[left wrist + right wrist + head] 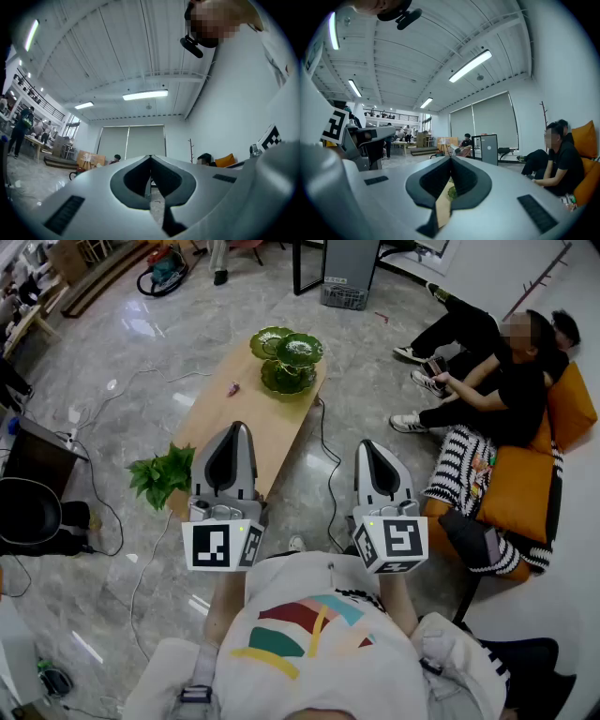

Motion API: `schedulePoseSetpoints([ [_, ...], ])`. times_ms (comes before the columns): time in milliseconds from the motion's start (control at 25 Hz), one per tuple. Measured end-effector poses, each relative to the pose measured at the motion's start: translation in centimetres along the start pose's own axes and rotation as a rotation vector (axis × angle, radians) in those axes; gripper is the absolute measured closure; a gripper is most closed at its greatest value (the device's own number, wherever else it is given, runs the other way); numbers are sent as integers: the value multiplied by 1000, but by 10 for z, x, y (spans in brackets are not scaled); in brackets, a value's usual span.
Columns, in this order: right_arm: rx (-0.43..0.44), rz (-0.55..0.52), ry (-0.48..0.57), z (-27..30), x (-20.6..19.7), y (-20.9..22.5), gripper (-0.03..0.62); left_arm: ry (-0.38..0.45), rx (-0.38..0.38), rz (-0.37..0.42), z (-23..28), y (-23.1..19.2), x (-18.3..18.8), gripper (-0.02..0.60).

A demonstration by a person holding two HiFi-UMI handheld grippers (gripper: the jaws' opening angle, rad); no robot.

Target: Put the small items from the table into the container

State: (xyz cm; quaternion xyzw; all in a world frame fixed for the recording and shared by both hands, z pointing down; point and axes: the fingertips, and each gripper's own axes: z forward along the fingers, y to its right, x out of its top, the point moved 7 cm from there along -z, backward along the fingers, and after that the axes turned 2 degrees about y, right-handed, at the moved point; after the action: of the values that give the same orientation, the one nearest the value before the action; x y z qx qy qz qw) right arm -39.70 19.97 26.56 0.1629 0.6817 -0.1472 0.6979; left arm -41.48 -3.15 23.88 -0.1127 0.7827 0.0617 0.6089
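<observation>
The 1 small pink item point(232, 388) I can find lies on the table point(258, 442), towards its left edge. The green dishes point(286, 360), 3 leaf-shaped bowls clustered at the far end, sit at 2 o'clock from it and look empty. I take them for the container. A plant point(161, 474) stands at 7 o'clock from the item, by the table's near corner.

The left gripper point(234, 427) hangs well short of the item, which is at 12 o'clock from its tip. Its jaws are clenched together with nothing between them. The right gripper point(366, 442) is clenched and empty too, held off the table's right edge.

The step in hand looks like the reach, not yet a pick. The left gripper is better placed to do it:
- Step closer and tip the nose down.
- Spread the jaws before arriving.
- Straddle the item from above, 1 jaw on each side, then close gently, since it is tiny and may skid.
- Mind the cable point(328, 474) on the floor at 3 o'clock from the table.
</observation>
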Motion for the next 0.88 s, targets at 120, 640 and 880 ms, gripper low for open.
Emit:
schedulePoseSetpoints([
  [120, 3, -3, -2, 3, -1, -3, 577, 4, 0, -6, -1, -4, 0, 574],
  [640, 25, 32, 14, 17, 3, -15, 577, -25, 117, 191, -15, -56, 7, 574],
  [880, -14, 18, -33, 11, -9, -2, 577, -23, 260, 213, -30, -110, 6, 574],
])
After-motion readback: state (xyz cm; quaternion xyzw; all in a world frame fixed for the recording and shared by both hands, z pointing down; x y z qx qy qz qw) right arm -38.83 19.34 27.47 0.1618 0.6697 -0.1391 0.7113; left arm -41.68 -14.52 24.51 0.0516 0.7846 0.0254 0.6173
